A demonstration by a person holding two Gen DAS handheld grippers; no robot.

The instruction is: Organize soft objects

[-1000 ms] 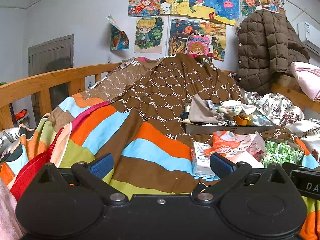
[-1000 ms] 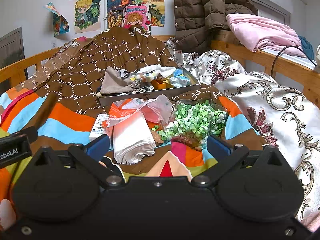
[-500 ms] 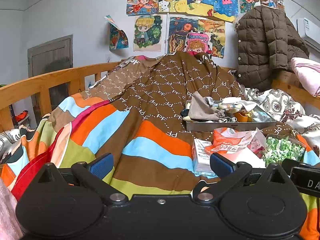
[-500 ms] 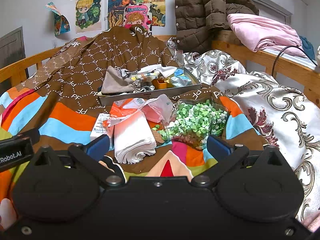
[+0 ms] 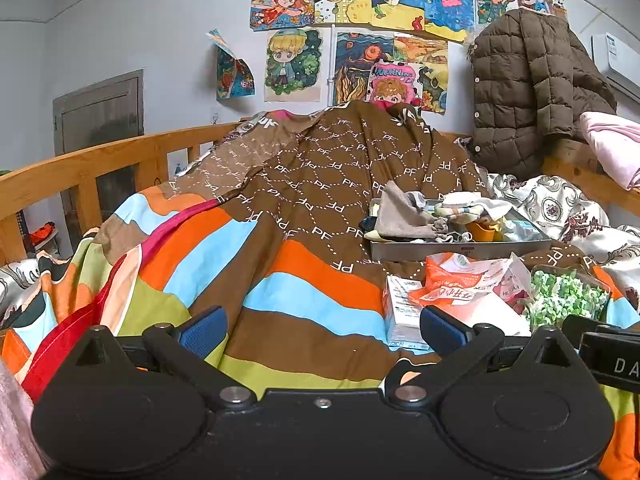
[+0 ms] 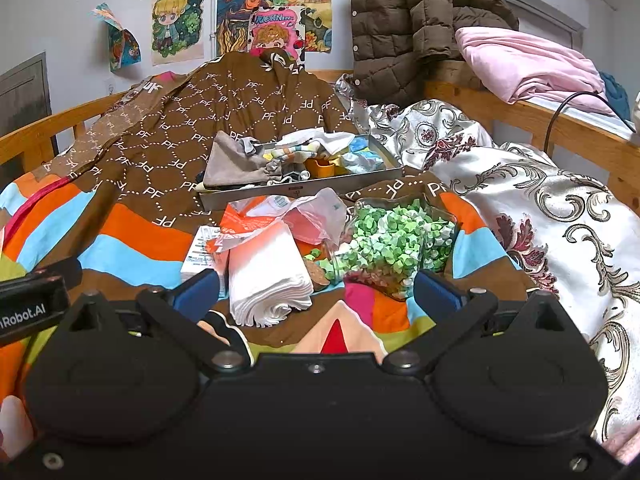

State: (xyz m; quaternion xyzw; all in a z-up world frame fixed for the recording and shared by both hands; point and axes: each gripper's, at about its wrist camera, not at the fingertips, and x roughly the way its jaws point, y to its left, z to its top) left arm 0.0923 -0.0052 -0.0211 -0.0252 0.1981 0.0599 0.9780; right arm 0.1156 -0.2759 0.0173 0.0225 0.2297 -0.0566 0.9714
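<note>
Right wrist view: soft cloths are already piled in the grey tray (image 6: 298,191); folded white towels (image 6: 268,276) remain outside. Both grippers (image 6: 316,290) (image 5: 322,326) are held apart, empty.

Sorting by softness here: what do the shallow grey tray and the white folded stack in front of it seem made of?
Shallow grey tray: likely metal, with a matte sheen and thin, straight rigid walls. White folded stack: probably tissue or soft cloth, matte, with many thin layered edges that curl at the fold.
</note>
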